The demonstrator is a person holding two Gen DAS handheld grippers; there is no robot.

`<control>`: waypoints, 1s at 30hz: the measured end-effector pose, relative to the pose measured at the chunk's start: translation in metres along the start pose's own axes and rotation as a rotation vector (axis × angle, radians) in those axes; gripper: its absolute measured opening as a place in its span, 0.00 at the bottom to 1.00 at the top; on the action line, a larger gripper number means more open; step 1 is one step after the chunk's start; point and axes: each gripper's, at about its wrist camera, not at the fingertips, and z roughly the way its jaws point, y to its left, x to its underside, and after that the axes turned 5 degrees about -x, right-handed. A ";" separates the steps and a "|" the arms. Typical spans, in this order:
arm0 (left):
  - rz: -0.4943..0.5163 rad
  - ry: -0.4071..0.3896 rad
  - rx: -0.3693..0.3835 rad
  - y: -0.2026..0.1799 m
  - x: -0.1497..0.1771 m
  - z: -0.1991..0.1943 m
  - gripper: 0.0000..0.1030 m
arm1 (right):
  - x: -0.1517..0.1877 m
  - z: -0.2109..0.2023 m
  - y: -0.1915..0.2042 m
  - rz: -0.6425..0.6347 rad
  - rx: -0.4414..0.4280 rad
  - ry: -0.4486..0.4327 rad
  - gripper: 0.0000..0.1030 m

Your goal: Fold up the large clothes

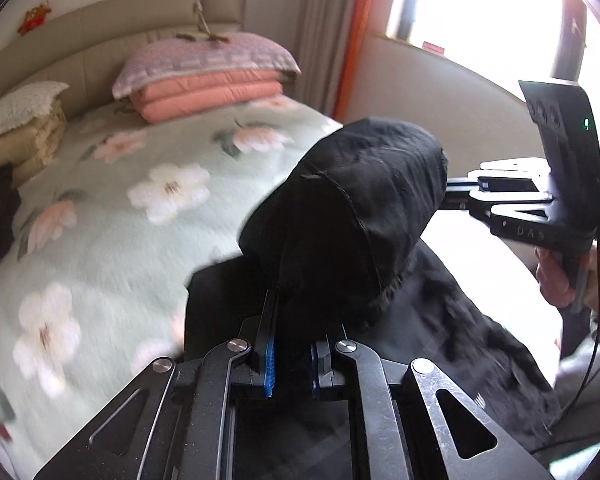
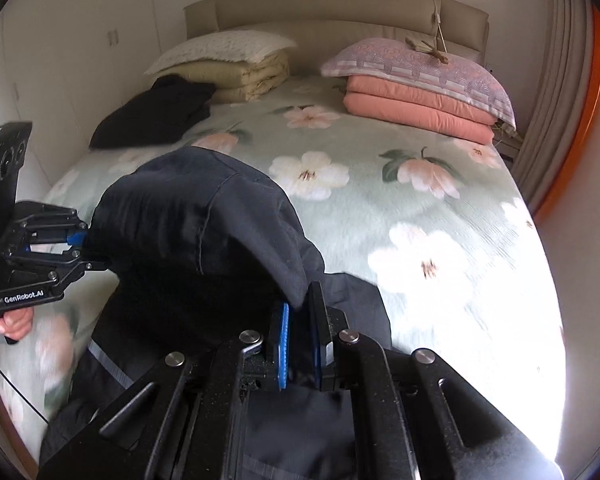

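A large black garment (image 1: 352,208) (image 2: 196,228) hangs bunched between my two grippers above the floral bed (image 2: 420,216). My left gripper (image 1: 292,356) is shut on one part of its edge; it also shows in the right wrist view (image 2: 85,246) at the left. My right gripper (image 2: 302,344) is shut on another part of the cloth; it shows in the left wrist view (image 1: 448,192) at the right. The rest of the garment trails down onto the bed (image 1: 100,240) below. The fingertips are hidden by cloth.
A second dark garment (image 2: 156,114) lies at the bed's far left. Beige folded quilts with a white pillow (image 2: 236,64) and pink quilts with a purple pillow (image 2: 420,80) stand by the headboard. Curtain and window (image 1: 480,4) are on the right.
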 end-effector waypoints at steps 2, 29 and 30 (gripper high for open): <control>-0.005 0.035 0.022 -0.017 0.022 -0.012 0.11 | 0.026 -0.020 0.014 0.011 -0.010 0.035 0.10; -0.062 0.128 -0.122 -0.045 0.022 -0.042 0.32 | 0.033 -0.051 0.013 0.124 -0.119 0.111 0.52; -0.041 0.139 -0.154 -0.050 0.018 -0.030 0.32 | 0.029 -0.041 0.014 0.124 -0.131 0.117 0.52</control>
